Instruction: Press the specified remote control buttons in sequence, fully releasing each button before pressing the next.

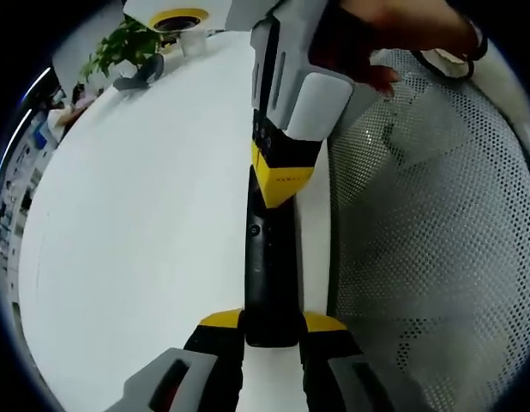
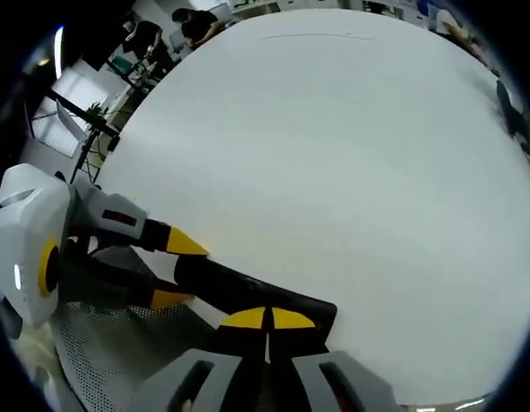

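A slim black remote control [image 1: 267, 257] is clamped between the yellow-tipped jaws of my left gripper [image 1: 272, 322], which is shut on its near end. It is held just over the white table's edge. My right gripper [image 1: 282, 176] comes down from above in a person's hand [image 1: 376, 43], its yellow tips closed together and resting on the remote's far end. In the right gripper view, my right gripper [image 2: 267, 319] is shut with its tips on the remote control [image 2: 248, 292], which runs left into my left gripper [image 2: 175, 270].
The wide white table [image 1: 145, 215] spreads left. A grey mesh chair back [image 1: 436, 240] stands close on the right. A potted plant [image 1: 123, 43] and a grey object [image 1: 141, 75] sit at the far end. People [image 2: 192, 21] are beyond the table [image 2: 334, 154].
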`<action>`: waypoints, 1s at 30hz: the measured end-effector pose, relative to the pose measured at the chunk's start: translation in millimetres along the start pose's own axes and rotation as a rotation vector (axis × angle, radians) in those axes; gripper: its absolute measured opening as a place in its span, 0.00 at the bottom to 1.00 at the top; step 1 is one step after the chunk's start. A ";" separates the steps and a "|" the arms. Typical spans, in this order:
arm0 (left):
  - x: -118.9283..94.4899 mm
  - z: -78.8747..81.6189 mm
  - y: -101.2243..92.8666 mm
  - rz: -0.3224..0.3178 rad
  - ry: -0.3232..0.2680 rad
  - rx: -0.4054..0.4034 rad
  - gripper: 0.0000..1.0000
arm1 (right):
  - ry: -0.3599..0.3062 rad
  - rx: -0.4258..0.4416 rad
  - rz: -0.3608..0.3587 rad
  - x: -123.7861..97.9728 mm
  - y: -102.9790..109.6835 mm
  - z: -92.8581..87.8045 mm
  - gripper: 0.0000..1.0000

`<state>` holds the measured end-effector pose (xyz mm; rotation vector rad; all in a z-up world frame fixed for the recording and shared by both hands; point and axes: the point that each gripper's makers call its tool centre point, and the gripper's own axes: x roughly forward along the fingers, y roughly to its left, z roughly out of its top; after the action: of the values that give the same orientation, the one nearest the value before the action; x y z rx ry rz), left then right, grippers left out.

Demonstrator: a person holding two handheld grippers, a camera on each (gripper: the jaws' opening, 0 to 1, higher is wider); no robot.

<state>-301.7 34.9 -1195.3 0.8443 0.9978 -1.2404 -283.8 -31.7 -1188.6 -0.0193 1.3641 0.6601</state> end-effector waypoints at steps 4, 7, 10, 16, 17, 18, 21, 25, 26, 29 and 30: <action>0.0 0.0 -0.2 -0.002 0.004 0.007 0.23 | 0.012 -0.015 -0.014 -0.6 2.0 -0.1 0.00; -0.3 -0.1 -0.2 -0.003 0.001 0.006 0.23 | 0.024 0.025 -0.024 -3.3 -0.1 2.5 0.00; -0.2 -0.1 -0.2 -0.003 0.000 0.006 0.23 | -0.100 0.004 0.005 -11.6 5.3 26.4 0.00; 0.1 0.2 0.0 -0.002 0.001 0.007 0.23 | -0.056 -0.006 0.053 -0.2 13.2 30.8 0.00; 0.1 0.2 0.0 -0.002 0.000 0.006 0.23 | -0.050 -0.012 0.058 1.8 14.9 29.7 0.00; 0.1 0.2 0.1 -0.001 -0.003 0.005 0.23 | -0.032 -0.015 0.069 4.3 17.8 26.1 0.00; 0.1 0.3 0.2 -0.001 -0.007 0.004 0.23 | -0.012 -0.027 0.060 7.8 19.1 20.8 0.00; 0.2 0.3 0.4 -0.005 -0.004 0.009 0.23 | -0.024 -0.050 0.042 11.1 14.4 22.1 0.00; 0.3 0.3 0.3 -0.006 -0.003 0.010 0.23 | -0.020 -0.046 0.039 11.4 14.3 21.4 0.00; 0.1 0.4 0.0 -0.006 -0.003 0.009 0.23 | -0.020 -0.046 0.030 11.0 14.9 20.7 0.00; 0.0 0.4 0.0 -0.006 -0.003 0.008 0.23 | -0.019 -0.049 0.029 11.0 14.9 20.4 0.00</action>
<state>-301.7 34.6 -1195.2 0.8457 0.9942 -1.2512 -271.6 -7.0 -1188.5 -0.0325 1.3317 0.7165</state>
